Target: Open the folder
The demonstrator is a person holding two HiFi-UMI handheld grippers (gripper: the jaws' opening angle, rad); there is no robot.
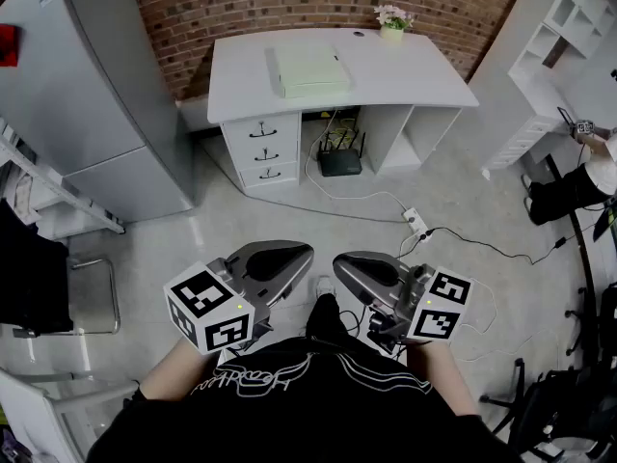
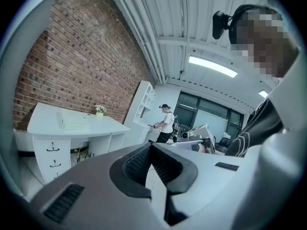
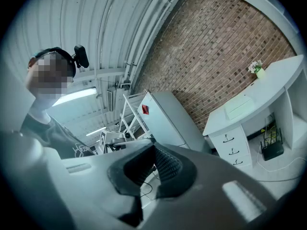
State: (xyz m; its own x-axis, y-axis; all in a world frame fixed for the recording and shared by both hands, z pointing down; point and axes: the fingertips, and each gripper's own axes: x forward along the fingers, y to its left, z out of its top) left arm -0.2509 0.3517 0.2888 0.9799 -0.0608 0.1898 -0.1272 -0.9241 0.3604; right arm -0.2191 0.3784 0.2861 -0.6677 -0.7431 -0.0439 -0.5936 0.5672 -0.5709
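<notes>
The pale green folder [image 1: 310,69] lies closed and flat on the white desk [image 1: 424,87] across the room, far from both grippers. It also shows small in the left gripper view as the folder [image 2: 76,124] and in the right gripper view as the folder [image 3: 239,107]. My left gripper [image 1: 305,253] and right gripper [image 1: 339,262] are held close to my body, tips turned toward each other. Both are shut with nothing between the jaws, as the left gripper [image 2: 152,145] and right gripper [image 3: 153,146] show in their own views.
A small flower pot [image 1: 392,25] stands at the desk's back right. Drawers [image 1: 262,150] and a router [image 1: 339,162] sit under the desk. Cables and a power strip [image 1: 416,222] cross the floor. A grey cabinet [image 1: 106,95] stands left, white shelves [image 1: 559,56] right. Another person [image 2: 166,123] stands by the shelves.
</notes>
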